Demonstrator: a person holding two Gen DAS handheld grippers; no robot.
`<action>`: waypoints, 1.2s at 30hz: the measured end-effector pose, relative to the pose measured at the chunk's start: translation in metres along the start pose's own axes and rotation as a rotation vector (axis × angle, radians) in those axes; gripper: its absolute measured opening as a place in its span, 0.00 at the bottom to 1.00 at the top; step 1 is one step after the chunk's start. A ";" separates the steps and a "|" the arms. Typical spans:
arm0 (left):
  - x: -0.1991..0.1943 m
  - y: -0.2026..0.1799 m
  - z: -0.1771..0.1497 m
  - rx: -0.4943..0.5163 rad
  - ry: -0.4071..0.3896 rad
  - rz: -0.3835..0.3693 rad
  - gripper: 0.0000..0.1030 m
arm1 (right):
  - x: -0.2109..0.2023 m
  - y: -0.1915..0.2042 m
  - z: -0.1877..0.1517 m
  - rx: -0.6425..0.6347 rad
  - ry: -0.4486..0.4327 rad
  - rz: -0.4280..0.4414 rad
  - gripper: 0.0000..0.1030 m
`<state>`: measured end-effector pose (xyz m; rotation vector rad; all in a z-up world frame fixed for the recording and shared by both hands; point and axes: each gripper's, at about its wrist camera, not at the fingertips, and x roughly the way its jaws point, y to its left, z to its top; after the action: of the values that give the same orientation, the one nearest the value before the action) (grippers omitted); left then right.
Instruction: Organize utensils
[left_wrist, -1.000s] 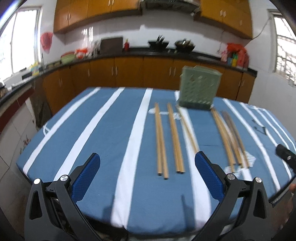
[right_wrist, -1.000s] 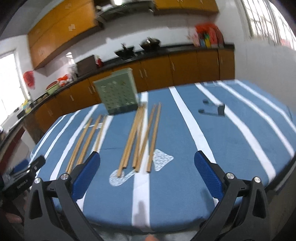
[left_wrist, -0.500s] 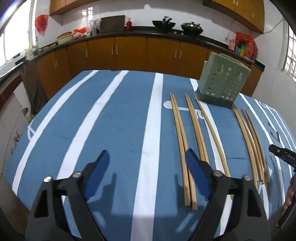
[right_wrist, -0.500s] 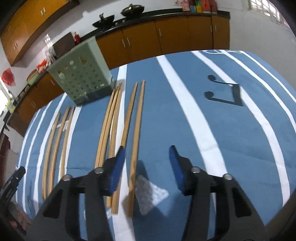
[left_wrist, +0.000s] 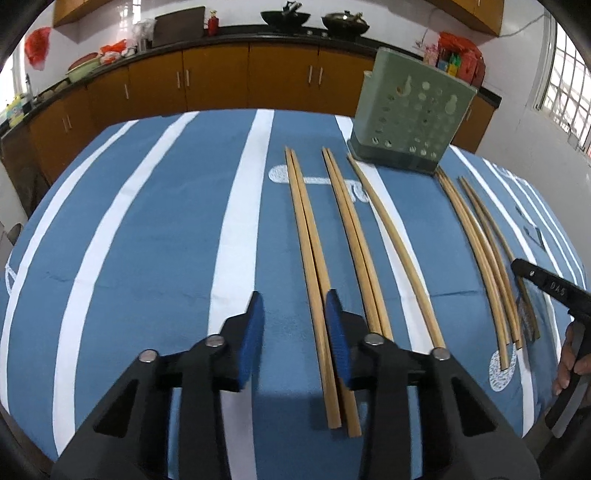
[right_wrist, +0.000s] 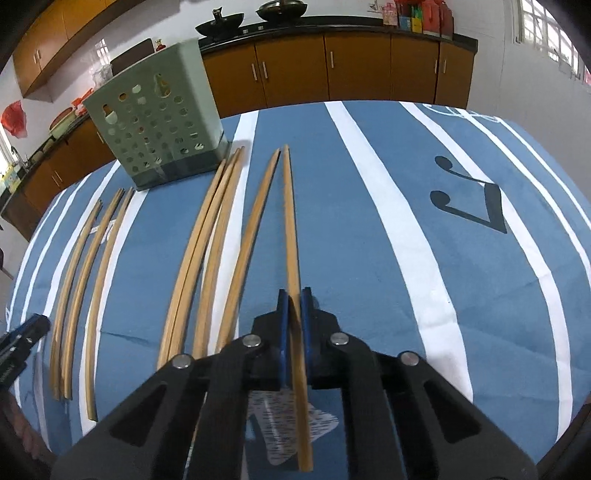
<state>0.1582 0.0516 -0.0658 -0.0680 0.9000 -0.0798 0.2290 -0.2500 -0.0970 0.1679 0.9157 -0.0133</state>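
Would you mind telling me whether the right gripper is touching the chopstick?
Touching: the right wrist view shows the right gripper shut on the chopstick.

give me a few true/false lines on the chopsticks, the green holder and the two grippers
1. The right gripper is clamped on a chopstick. True.
2. The green holder lies tipped on its side. False: it stands upright on the blue striped tablecloth.
3. Chopsticks already stand in the holder. False: those in view lie flat on the cloth.
4. The left gripper has a pair of chopsticks between its closing jaws. True.
5. The left gripper's pads press that pair. False: there is a gap on either side.
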 end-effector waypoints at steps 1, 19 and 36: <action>0.001 -0.001 0.000 0.004 0.007 0.004 0.28 | 0.000 0.001 -0.001 -0.006 -0.003 -0.005 0.08; 0.032 0.005 0.028 0.066 0.029 0.103 0.07 | 0.015 0.001 0.019 -0.034 -0.007 -0.029 0.08; 0.040 0.034 0.041 0.000 -0.013 0.028 0.08 | 0.025 -0.011 0.021 -0.024 -0.050 -0.039 0.10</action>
<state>0.2167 0.0823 -0.0747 -0.0564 0.8878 -0.0533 0.2600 -0.2627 -0.1052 0.1267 0.8691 -0.0418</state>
